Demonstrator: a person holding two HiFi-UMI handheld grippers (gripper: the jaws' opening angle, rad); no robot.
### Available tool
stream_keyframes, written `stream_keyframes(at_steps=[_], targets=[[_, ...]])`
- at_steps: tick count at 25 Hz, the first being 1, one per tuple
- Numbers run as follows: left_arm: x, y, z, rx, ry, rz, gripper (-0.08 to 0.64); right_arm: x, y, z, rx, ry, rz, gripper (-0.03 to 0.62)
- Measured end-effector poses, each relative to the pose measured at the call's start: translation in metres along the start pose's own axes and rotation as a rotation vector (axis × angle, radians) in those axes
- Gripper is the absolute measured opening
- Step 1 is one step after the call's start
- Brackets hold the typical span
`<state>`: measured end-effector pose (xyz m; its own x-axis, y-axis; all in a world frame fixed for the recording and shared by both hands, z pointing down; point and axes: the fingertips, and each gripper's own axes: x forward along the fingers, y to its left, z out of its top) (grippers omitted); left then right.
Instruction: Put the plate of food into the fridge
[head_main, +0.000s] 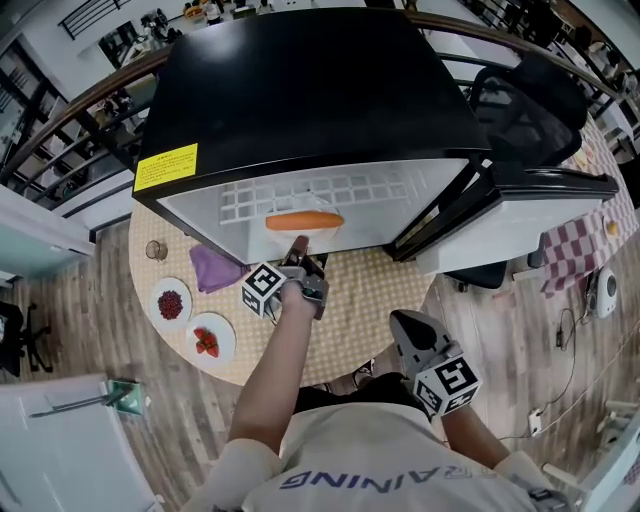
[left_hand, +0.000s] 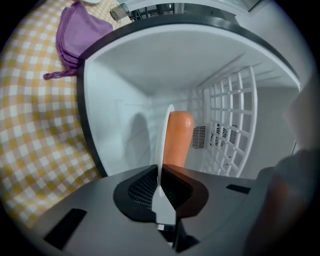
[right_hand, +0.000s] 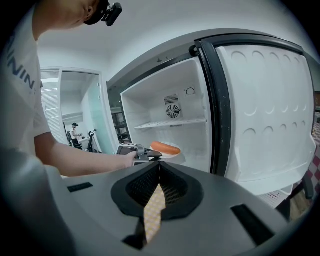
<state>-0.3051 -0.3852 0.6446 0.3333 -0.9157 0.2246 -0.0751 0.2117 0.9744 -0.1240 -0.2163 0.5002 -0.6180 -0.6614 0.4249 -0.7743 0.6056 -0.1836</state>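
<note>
Close to the body, at 5 o'clock in the head view, right tongs (head_main: 408, 322) hanging idle near the worktop (head_main: 370, 290) edge, tips together on nothing, with only checked cloth showing through the slit. Farther out, toward 12 o'clock, left tongs (head_main: 299, 246) nipped narrow on the near rim of the plate (head_main: 305, 226), carrying it. Seen along those tongs, plate edge-on, running from the tips toward 12 o'clock, with the orange food (left_hand: 179, 136) lying on its 3 o'clock face. Beyond, the open fridge (head_main: 300, 100): plate already within its mouth, below the wire shelf (left_hand: 227, 125), seemingly not yet resting on anything.

Looks like the placing step, well along. Calls next for pushing a little deeper toward 12 o'clock, keeping the plate level to stop the food rolling, lowering onto the fridge floor, then opening the tongs and backing out without dragging the rim. Door (head_main: 520, 215) wide at 3 o'clock, left for closing afterwards.
</note>
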Motion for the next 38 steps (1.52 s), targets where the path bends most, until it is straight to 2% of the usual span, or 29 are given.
stream_keyframes(at_steps=[6, 15, 21, 25, 30, 35, 38], targets=[[0.031, 0.003, 0.007, 0.001, -0.019, 0.062, 0.028, 0.004, -0.002, -0.006, 0.002, 0.020, 0.018, 0.020], [0.046, 0.010, 0.019, 0.004, -0.033, 0.150, 0.040, 0.004, -0.006, -0.007, 0.031, 0.022, 0.025, 0.020], [0.052, 0.013, 0.026, -0.047, -0.058, 0.162, 0.044, 0.001, -0.005, -0.012, 0.039, 0.030, 0.026, 0.020], [0.056, 0.008, 0.027, -0.062, -0.042, 0.158, 0.048, 0.001, -0.005, -0.012, 0.065, 0.034, 0.020, 0.020], [0.056, 0.004, 0.023, 0.068, 0.043, 0.181, 0.066, 0.004, -0.004, -0.011, 0.053, 0.026, 0.038, 0.020], [0.057, 0.002, 0.015, 0.172, 0.147, 0.140, 0.187, 0.008, 0.001, -0.012, 0.061, 0.034, 0.051, 0.020], [0.059, -0.003, 0.005, 0.312, 0.217, 0.126, 0.248, 0.008, 0.003, -0.013, 0.063, 0.036, 0.058, 0.020]])
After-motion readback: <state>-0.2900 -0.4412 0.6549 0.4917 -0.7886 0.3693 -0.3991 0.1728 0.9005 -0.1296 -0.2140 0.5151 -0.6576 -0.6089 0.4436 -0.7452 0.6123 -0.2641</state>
